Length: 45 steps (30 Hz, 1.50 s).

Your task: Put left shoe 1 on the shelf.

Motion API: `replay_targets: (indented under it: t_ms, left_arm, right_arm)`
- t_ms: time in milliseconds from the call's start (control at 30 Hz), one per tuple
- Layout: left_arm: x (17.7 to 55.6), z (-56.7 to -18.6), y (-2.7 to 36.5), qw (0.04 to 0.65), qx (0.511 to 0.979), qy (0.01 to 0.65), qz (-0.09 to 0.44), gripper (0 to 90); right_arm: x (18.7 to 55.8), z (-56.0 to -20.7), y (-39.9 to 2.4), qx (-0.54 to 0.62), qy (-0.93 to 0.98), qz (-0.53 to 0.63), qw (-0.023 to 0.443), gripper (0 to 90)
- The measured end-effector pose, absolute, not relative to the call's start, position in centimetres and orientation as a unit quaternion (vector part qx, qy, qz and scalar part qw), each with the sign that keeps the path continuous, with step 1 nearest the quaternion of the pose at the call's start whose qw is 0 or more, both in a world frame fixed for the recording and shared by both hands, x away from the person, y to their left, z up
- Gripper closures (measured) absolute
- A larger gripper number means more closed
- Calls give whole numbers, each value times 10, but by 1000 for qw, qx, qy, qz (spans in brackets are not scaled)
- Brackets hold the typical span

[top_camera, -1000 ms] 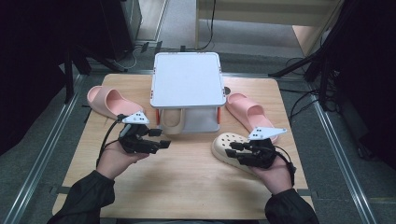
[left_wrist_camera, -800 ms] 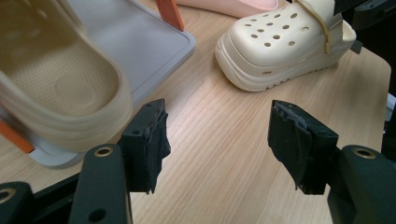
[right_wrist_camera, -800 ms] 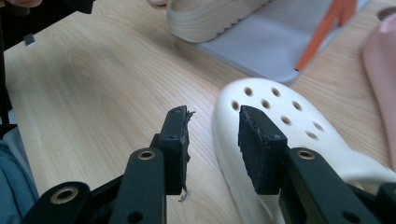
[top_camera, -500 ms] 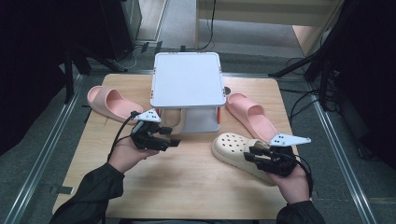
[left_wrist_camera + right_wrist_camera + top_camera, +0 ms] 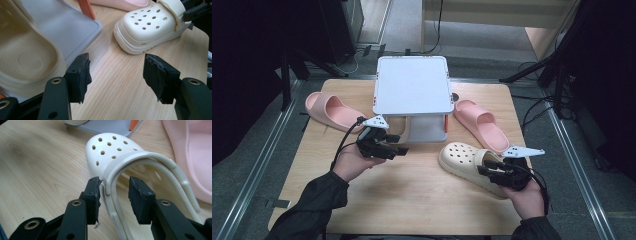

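A cream clog (image 5: 462, 157) (image 5: 150, 27) (image 5: 110, 147) lies on the table at the front right, toe pointing left. My right gripper (image 5: 486, 169) (image 5: 113, 192) straddles its side rim and heel strap. Its jaws have just been opening, and the right pad stands off the rim. A second cream clog (image 5: 25, 57) (image 5: 405, 131) rests on the lower tray of a grey two-tier stand (image 5: 412, 85) (image 5: 67, 25). My left gripper (image 5: 398, 149) (image 5: 116, 72) hangs open just in front of that tray, with only bare wood between its jaws.
One pink slide (image 5: 332, 110) lies left of the stand and another (image 5: 482, 125) (image 5: 192, 157) lies right of it, close behind the clog. An orange post (image 5: 86, 8) holds up the stand's corner. The wooden table (image 5: 412, 200) has metal rails along both sides.
My left gripper has moved right, up to the stand's front. My right gripper has drawn back to the right along the clog toward its heel, and its jaws have widened a little.
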<state>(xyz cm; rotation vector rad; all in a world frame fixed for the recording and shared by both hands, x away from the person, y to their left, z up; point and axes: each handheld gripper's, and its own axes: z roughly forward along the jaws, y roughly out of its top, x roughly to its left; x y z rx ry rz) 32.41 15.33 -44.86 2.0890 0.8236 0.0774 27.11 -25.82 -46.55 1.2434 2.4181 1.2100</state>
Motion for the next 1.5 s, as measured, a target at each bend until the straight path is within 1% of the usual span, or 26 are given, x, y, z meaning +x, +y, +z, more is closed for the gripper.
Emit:
replay_targets:
  t_ms: [100,167,267,333,533,867,1500]
  left_arm:
    - [324,-449,156,434,836,333,31,386]
    - [323,-449,156,437,834,336,31,386]
    - [323,-450,159,434,834,339,33,389]
    - [322,-450,160,435,832,341,33,390]
    - [318,-449,164,439,828,346,41,390]
    - [309,-451,168,435,827,353,45,397]
    - [294,-456,175,428,821,376,44,416]
  right_arm:
    - [278,-471,-251,414,812,405,72,623]
    - [282,-475,-245,411,817,399,66,646]
    - [288,-482,-236,409,827,383,56,750]
    - [291,-482,-235,410,826,384,49,763]
    - [291,-476,-230,408,824,392,33,769]
    - [291,-468,-194,359,840,408,14,768]
    - [306,-475,-139,314,858,406,-12,763]
